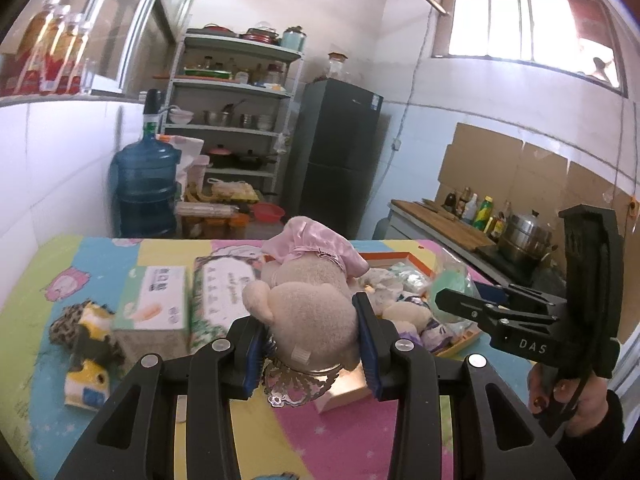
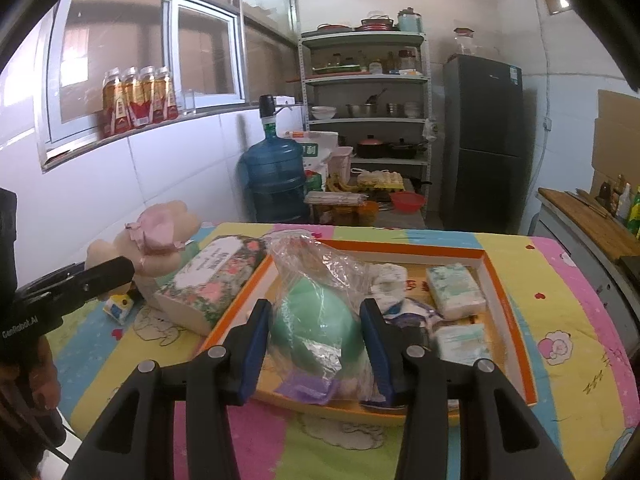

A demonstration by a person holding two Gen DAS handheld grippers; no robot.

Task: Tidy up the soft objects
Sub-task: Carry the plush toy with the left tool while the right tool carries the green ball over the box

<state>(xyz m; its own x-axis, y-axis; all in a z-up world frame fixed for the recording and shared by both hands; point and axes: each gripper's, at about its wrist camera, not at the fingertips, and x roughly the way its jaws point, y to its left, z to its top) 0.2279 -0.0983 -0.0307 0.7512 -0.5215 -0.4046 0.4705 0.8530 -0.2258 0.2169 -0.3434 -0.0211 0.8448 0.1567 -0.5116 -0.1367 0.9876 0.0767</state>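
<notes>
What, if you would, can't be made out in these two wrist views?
- Left wrist: the plush bear's face; it points away. It also hides much of the orange tray.
- Right wrist: what the green item is; its crinkled plastic bag blurs it.
- Right wrist: print on the tissue packs, too small.
- Left wrist: the tissue box label, blurred.

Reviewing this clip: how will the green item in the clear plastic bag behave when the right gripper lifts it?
The green item looks rounded and soft, so it probably squashes between the right gripper jaws. Its loose, crinkled clear plastic bag is likely slippery and may shift or sag. It probably weighs little.
</notes>
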